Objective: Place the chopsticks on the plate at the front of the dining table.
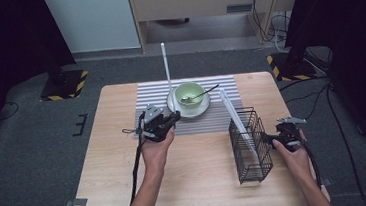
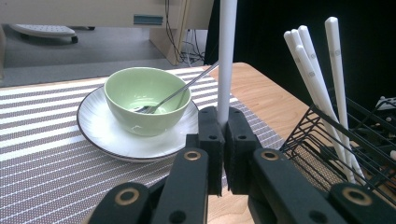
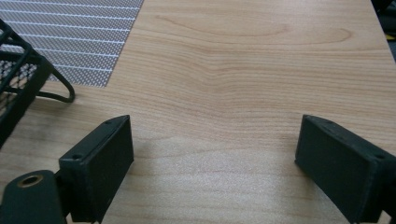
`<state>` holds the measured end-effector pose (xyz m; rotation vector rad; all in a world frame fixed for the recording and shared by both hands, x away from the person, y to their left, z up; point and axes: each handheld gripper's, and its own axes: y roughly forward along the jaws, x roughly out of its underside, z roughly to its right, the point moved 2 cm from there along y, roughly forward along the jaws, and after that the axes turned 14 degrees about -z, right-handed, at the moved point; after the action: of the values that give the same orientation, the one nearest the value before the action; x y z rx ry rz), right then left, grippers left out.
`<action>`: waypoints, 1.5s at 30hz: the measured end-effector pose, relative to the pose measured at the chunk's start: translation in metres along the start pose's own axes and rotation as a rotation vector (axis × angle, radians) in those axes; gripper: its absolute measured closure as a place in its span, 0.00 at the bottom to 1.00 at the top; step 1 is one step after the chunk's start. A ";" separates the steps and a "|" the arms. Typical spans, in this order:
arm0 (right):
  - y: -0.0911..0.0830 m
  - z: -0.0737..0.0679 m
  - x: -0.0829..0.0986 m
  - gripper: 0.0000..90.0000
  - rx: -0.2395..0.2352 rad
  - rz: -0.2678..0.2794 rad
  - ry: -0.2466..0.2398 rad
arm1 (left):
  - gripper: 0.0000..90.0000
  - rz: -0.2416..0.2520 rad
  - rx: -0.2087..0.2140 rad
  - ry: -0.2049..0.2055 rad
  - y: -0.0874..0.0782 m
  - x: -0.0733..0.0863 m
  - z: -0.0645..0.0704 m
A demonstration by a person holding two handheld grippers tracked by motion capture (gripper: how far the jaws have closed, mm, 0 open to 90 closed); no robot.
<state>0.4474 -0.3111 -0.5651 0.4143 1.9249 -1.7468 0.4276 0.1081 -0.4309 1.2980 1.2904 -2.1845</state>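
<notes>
Nearest the person, the right gripper [image 1: 280,135] sat low by the right edge of the pale wooden surface [image 3: 243,70], its jaws spread wide with nothing but bare wood between them, just beside the black wire cutlery basket [image 1: 249,142]. That basket already carried several long white plastic chopsticks [image 2: 322,79], leaning out at a slant. Across from it, the left gripper [image 2: 223,140] had its jaws pinched narrow on one more long white chopstick [image 2: 226,56], gripped low on the shaft, so that nearly all of its length stood upright above the striped grey placemat [image 2: 51,154]. There was the risk, by my reading: held so near one end, the stick could pivot or slip in the jaws on the carry across. Just beyond, the pale green ceramic bowl [image 2: 145,105] sat on a white saucer [image 2: 100,133] with a thin metal spoon [image 2: 180,91] propped against the rim, handle angled toward the chopstick; a careless swing could catch that handle and flick it out. At the basket, a steep entry might knock the leaning sticks or poke through the wire gaps, and with the right jaws not gripping the basket, it might shift or tip.
</notes>
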 end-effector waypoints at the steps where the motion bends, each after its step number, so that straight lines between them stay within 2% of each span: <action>1: 0.000 0.000 0.000 0.12 0.005 0.000 -0.003 | 0.96 -0.001 0.002 -0.004 0.001 -0.001 0.000; 6: 0.002 -0.003 0.000 0.11 0.026 0.001 -0.025 | 0.96 -0.007 -0.004 -0.009 0.005 -0.003 0.000; 23: 0.003 -0.005 0.001 0.03 0.027 -0.018 -0.021 | 0.96 -0.014 -0.056 -0.061 0.025 -0.004 -0.007; 32: 0.004 -0.006 0.000 0.02 0.031 -0.020 -0.016 | 0.96 -0.048 -0.091 -0.080 0.038 -0.002 -0.016; 39: 0.004 -0.007 0.000 0.02 0.032 -0.022 -0.013 | 0.96 -0.083 -0.127 -0.104 0.056 0.004 -0.026; 45: 0.004 -0.007 0.000 0.02 0.033 -0.022 -0.010 | 0.96 -0.104 -0.141 -0.126 0.066 0.006 -0.034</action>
<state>0.4482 -0.3039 -0.5679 0.3970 1.9032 -1.7941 0.4840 0.0998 -0.4781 1.0456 1.4614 -2.1606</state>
